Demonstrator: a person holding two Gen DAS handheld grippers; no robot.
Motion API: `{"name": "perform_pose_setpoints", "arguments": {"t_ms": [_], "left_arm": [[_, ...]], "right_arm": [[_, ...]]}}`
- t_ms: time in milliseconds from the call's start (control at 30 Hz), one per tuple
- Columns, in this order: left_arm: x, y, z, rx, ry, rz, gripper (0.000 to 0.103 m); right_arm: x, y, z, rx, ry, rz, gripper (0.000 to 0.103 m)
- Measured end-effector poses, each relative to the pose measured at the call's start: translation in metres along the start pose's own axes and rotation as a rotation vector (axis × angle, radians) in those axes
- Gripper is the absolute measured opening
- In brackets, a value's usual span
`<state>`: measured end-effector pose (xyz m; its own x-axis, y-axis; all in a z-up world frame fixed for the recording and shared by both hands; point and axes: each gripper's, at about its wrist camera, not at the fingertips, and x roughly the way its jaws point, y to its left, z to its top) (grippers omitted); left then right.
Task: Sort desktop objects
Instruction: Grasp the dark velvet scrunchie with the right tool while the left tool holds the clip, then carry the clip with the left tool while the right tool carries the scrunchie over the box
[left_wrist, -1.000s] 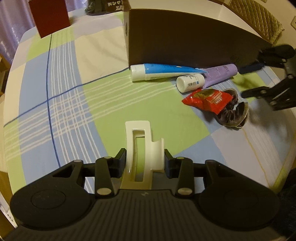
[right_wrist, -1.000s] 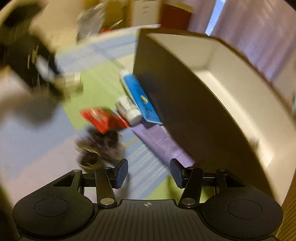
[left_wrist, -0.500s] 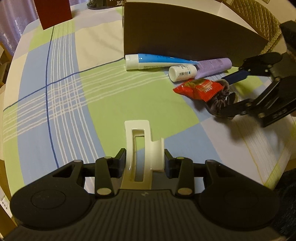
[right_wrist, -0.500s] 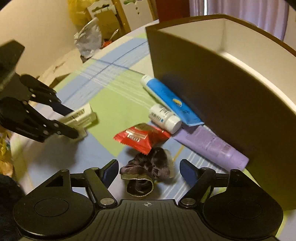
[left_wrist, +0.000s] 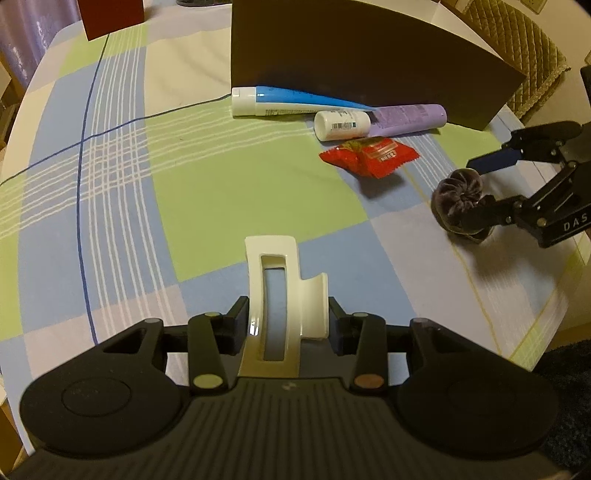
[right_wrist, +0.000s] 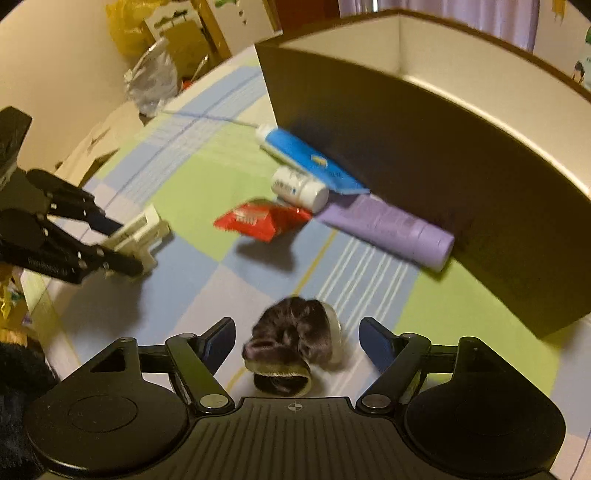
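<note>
My left gripper (left_wrist: 286, 321) is shut on a cream hair claw clip (left_wrist: 280, 291), held low over the checked tablecloth. It shows again as the left gripper (right_wrist: 110, 243) with the clip (right_wrist: 142, 236) in the right wrist view. My right gripper (right_wrist: 297, 339) is open, and a dark scrunchie (right_wrist: 291, 343) sits between its fingers, touching neither. From the left, the scrunchie (left_wrist: 458, 201) stands on edge at the right gripper (left_wrist: 480, 192). A red snack packet (left_wrist: 369, 158), small white bottle (left_wrist: 341, 125), blue tube (left_wrist: 291, 103) and purple tube (left_wrist: 406, 116) lie along the brown box (left_wrist: 351, 55).
The open box (right_wrist: 461, 110) has a pale inside and fills the far right. A red block (left_wrist: 110, 18) stands at the table's far left. A quilted chair (left_wrist: 524, 48) is behind the box. The table edge (left_wrist: 535, 354) runs close on the right. Bags and cardboard (right_wrist: 155, 74) lie beyond.
My right gripper has swung in and come down around the scrunchie, which now lies apart from the red packet. The left gripper, with the clip, has drifted back slightly.
</note>
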<state>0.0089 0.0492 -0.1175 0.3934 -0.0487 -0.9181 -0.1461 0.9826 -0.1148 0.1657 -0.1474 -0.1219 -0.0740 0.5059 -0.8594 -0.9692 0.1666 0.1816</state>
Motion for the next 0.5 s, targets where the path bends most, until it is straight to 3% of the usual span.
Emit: {"name": "perform_pose_setpoints", "arguments": {"t_ms": [133,167,200,300,500], "left_arm": [[0.000,-0.003,-0.001,0.001,0.004,0.019,0.036],[-0.001,-0.004,-0.002,0.002,0.005,0.025,0.036],[-0.001,-0.006,-0.002,0.001,0.005,0.028,0.036],[-0.005,-0.008,-0.005,-0.009,0.004,0.030,0.036],[-0.014,-0.010,-0.007,-0.024,0.016,0.036,0.036]], "right_arm": [[0.007,0.009,-0.001,-0.039,0.024,-0.026,0.075],[0.009,0.012,-0.003,-0.053,0.031,-0.033,0.050],[0.009,0.012,-0.006,-0.059,0.037,-0.037,0.037],[0.006,0.010,-0.013,-0.044,0.053,-0.037,0.030],[-0.012,0.001,-0.022,0.013,0.082,-0.005,0.029]]}}
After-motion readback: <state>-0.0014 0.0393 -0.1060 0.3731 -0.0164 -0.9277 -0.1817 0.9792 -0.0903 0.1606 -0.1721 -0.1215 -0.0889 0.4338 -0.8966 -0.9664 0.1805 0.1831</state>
